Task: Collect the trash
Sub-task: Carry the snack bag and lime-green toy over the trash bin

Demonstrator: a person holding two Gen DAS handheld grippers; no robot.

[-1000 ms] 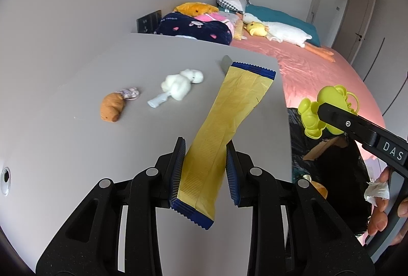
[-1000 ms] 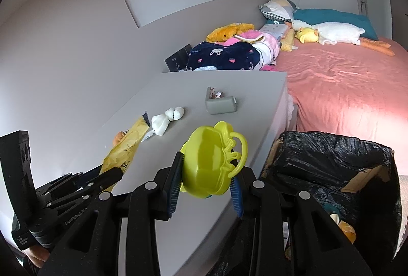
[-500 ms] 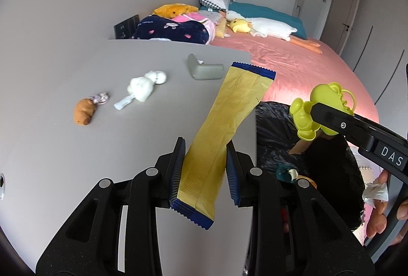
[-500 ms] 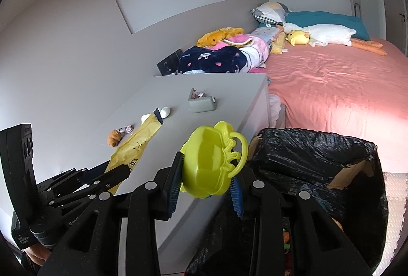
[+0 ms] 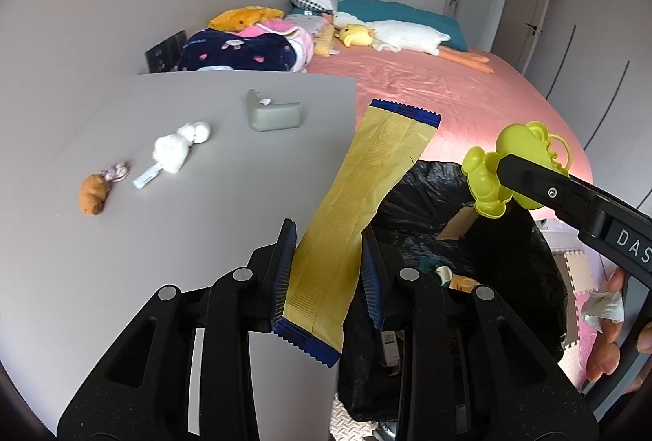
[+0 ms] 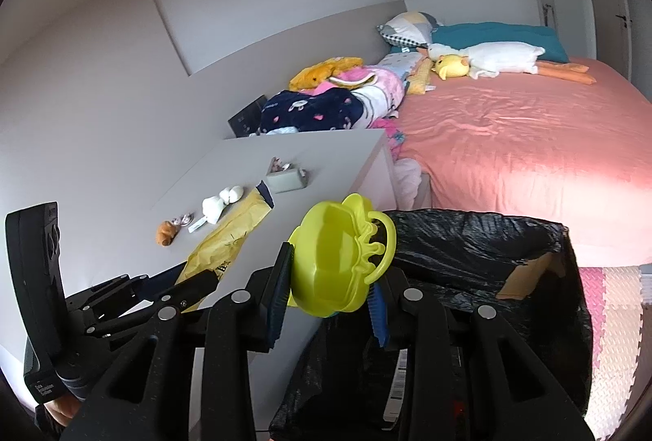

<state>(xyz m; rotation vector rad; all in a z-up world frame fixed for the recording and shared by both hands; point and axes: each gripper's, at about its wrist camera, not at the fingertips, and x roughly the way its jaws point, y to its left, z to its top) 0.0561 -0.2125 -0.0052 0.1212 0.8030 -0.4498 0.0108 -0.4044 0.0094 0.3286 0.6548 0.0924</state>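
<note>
Bedside, a grey table [image 5: 171, 237] abuts a black-lined bin [image 6: 509, 237]. A yellow wrapper [image 5: 358, 204] is clamped in the left gripper [image 5: 328, 278] and a green toy [image 6: 338, 257] in the right gripper [image 6: 326, 294], both carried at the bin's mouth, apparently for dropping. Scraps [image 5: 173, 153] are left on the table.

Both cams ride on our handheld grippers, each looking forward and downward along its own two fingers, which fill the bottom of each shot at 6 o'clock. From the left wrist we're close over the grey tabletop [image 5: 171, 221], with the bed [image 5: 440, 94] off toward 1 o'clock and the black trash bag [image 5: 481, 278] near, down at 4 o'clock. The right wrist cam sits further right, almost on top of the bag [image 6: 481, 249], so the tabletop [image 6: 326, 164] lands around 10 o'clock. Both views share the tabletop, bag and bed, and each catches the other gripper: right gripper [image 5: 487, 178] at 3 o'clock, left gripper [image 6: 208, 280] at 8 o'clock.
</note>
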